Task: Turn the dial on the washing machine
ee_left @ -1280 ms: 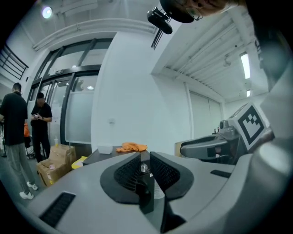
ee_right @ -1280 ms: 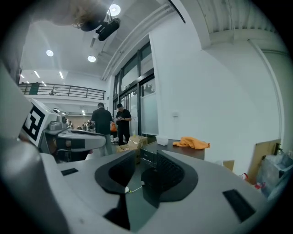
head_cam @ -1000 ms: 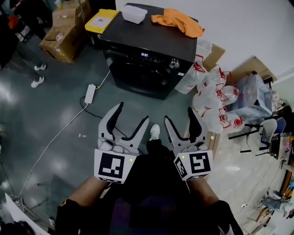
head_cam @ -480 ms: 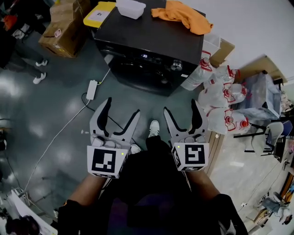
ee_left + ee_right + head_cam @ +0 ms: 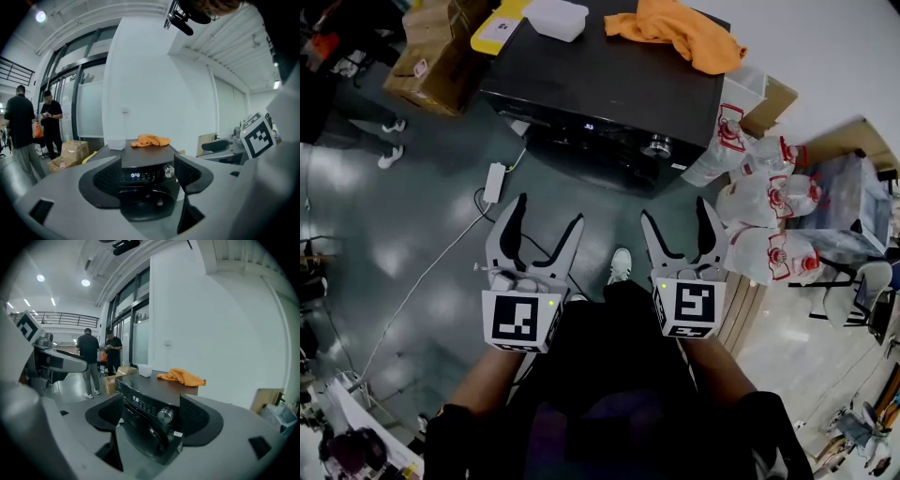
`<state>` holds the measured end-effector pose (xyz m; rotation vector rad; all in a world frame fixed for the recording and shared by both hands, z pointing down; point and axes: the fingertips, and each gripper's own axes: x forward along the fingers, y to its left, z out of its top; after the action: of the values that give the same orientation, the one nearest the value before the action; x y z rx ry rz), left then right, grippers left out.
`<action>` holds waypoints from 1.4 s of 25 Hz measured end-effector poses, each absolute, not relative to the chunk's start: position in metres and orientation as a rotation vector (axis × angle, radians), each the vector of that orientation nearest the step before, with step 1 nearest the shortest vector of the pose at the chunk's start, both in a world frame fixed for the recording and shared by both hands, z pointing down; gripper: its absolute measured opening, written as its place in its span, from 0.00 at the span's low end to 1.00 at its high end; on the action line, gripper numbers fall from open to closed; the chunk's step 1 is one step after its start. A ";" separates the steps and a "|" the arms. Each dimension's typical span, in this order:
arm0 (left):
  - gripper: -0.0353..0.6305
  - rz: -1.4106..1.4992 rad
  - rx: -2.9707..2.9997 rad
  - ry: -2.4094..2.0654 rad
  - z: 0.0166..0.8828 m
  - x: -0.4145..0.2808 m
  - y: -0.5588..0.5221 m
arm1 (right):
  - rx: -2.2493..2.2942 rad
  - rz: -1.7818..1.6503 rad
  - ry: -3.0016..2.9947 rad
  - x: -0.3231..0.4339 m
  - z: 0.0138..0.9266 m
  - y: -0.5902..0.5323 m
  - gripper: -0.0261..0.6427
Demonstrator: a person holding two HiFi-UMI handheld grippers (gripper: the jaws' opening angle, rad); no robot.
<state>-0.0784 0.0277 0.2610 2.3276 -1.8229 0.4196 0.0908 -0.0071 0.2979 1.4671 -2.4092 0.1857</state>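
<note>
Atop the washing machine [image 5: 609,84], far left, a plastic tub [image 5: 555,17] is set. Its dial [image 5: 656,145] is faced nearward. Left gripper [image 5: 547,210] and right gripper [image 5: 675,209] are held wide open, empty.

The glossy grey floor [image 5: 403,244] carries a black washing machine [image 5: 609,84] set against the white wall [image 5: 825,56]. On the machine's flat top lie an orange cloth [image 5: 680,33] near its back right corner and a white plastic container [image 5: 555,17] near its back left corner. In the head view, cardboard boxes [image 5: 431,56] stand on the floor left of the machine, and clear bags with red print [image 5: 759,197] stand to its right. A white power strip [image 5: 495,183] lies in front of the machine, its cable [image 5: 412,291] trailing across the floor.
</note>
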 end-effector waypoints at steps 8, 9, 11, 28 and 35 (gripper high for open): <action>0.55 0.479 2.308 -1.806 0.281 -0.058 0.009 | 1.431 0.206 -2.379 0.102 0.326 -0.036 0.58; 0.55 0.485 2.311 -1.804 0.283 -0.057 0.007 | 1.431 0.214 -2.376 0.102 0.329 -0.039 0.58; 0.55 0.493 2.315 -1.801 0.287 -0.057 0.002 | 1.432 0.223 -2.365 0.101 0.336 -0.044 0.58; 0.55 0.595 2.359 -1.644 0.355 -0.088 -0.071 | 1.547 0.317 -2.180 0.075 0.401 -0.103 0.58; 0.55 0.624 2.369 -1.594 0.381 -0.097 -0.100 | 1.630 0.353 -2.081 0.075 0.429 -0.130 0.58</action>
<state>-0.0968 -0.1001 0.3812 2.3694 -1.5942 0.6245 0.0755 -0.1298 0.4287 1.6298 -2.0810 0.3526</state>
